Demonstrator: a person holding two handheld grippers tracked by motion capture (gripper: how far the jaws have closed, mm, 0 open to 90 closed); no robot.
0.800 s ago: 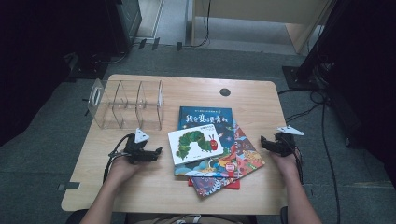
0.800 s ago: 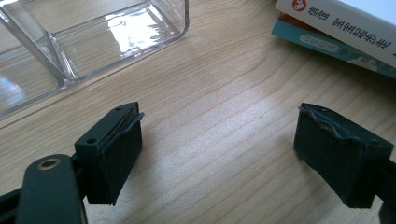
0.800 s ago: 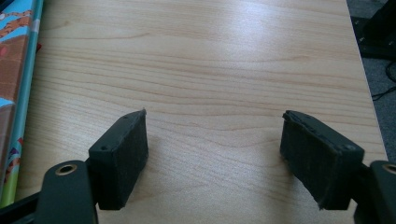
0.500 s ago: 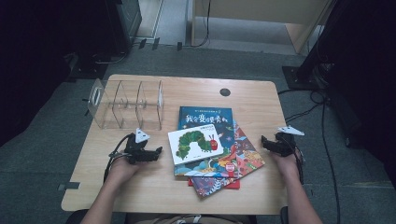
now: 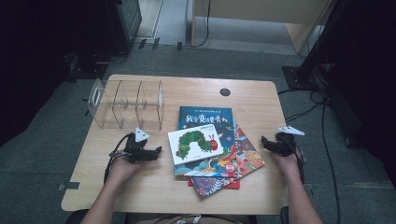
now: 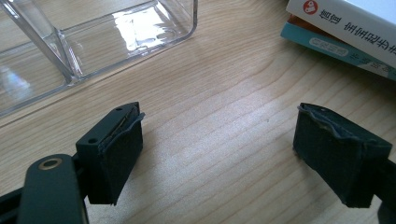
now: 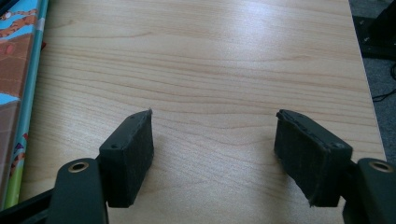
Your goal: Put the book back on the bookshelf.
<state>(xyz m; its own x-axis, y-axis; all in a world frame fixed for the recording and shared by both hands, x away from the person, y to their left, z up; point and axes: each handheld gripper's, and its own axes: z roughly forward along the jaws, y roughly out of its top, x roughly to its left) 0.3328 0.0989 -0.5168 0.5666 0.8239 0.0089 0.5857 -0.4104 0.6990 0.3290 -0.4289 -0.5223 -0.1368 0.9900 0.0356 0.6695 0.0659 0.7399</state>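
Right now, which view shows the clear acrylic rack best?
High view: the whole clear rack with its dividers, standing left of the books. The left gripper view catches just one bottom corner. The right gripper view faces bare tabletop.

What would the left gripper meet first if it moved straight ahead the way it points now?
Probably the book stack: the left gripper points right across bare wood toward the white caterpillar book on top. Height is unclear, so which book comes first is uncertain.
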